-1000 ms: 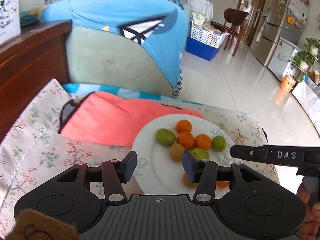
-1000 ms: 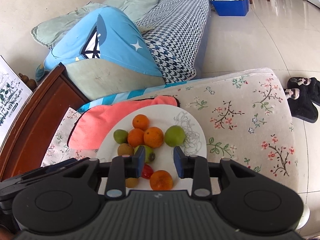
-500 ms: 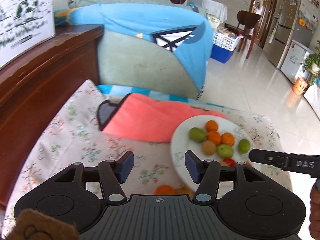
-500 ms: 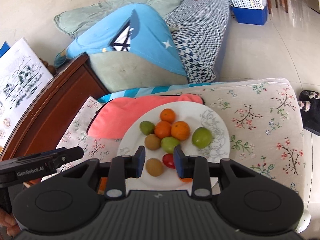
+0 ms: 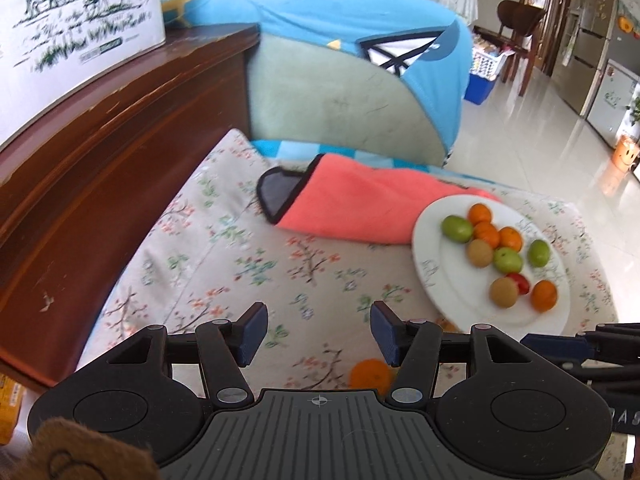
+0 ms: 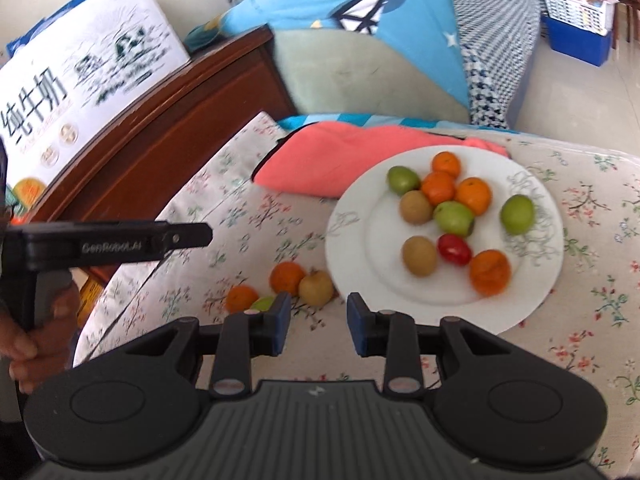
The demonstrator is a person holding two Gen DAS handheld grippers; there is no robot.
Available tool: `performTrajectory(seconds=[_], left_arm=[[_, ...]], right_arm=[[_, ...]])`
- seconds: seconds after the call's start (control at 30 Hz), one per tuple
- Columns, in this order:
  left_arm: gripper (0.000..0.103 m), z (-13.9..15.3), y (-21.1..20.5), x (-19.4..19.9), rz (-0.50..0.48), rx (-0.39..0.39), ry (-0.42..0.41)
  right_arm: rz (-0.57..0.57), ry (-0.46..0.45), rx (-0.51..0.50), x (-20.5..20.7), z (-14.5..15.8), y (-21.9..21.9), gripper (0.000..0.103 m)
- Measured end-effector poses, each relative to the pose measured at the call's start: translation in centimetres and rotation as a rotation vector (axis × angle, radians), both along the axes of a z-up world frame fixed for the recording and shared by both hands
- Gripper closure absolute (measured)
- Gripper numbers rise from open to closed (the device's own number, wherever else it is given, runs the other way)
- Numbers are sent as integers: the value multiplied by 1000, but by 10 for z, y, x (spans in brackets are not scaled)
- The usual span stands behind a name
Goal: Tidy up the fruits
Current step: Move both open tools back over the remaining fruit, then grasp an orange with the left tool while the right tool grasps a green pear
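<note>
I am holding a claw in each hand above a cushion with a floral cover (image 6: 248, 216), and both are empty. My left claw (image 5: 318, 334) is hovering with its jaws apart and nothing between them; below it and a little to its right, a loose orange (image 5: 370, 376) is lying on the floral fabric, half hidden behind the right finger. My right claw (image 6: 316, 328) is hanging with its jaws set a narrower gap apart, also gripping nothing. Just beyond its left fingertip, a small group of loose fruit is sitting on the fabric: an orange (image 6: 287, 278), a brown fruit (image 6: 316, 289) touching it, a second orange (image 6: 241, 298), and a green fruit (image 6: 264, 303) partly hidden behind the fingertip. Ahead and to the right of that claw, a white plate (image 6: 532, 288) is resting on the cushion, holding four oranges, three green fruits, two brown fruits and one red fruit (image 6: 453, 249). A coral-pink cloth (image 6: 320, 160) is lying at the plate's far edge. In the right wrist view, my left hand (image 6: 44, 332) is showing at the left, gripping the handle of its claw.
</note>
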State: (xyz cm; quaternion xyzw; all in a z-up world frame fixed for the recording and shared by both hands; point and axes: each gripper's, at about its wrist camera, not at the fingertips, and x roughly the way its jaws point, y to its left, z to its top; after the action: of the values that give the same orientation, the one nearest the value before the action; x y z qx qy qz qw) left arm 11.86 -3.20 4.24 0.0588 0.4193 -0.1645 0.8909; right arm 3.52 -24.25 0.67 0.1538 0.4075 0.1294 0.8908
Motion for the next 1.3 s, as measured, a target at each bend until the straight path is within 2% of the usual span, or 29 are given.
performTrajectory(seconds=[0.13,0.47,0.9,1.0,1.3], left_arm=[[46,-5,5,1,8,35,13],[43,-14,9,3,7,54,46],[43,-21,17,5,24,18,93],[43,-22,15,4,16,21,93],[43,-29,1,-7,-70,39,90]], right_arm=[[48,5,-13,3,-6,16,70],[100,35,-18,21,-25,43,68],[130,21,-72,29,-39,63,67],[137,12,-91,29,-39,64,72],[135,36,-98,14,-33,47,72]])
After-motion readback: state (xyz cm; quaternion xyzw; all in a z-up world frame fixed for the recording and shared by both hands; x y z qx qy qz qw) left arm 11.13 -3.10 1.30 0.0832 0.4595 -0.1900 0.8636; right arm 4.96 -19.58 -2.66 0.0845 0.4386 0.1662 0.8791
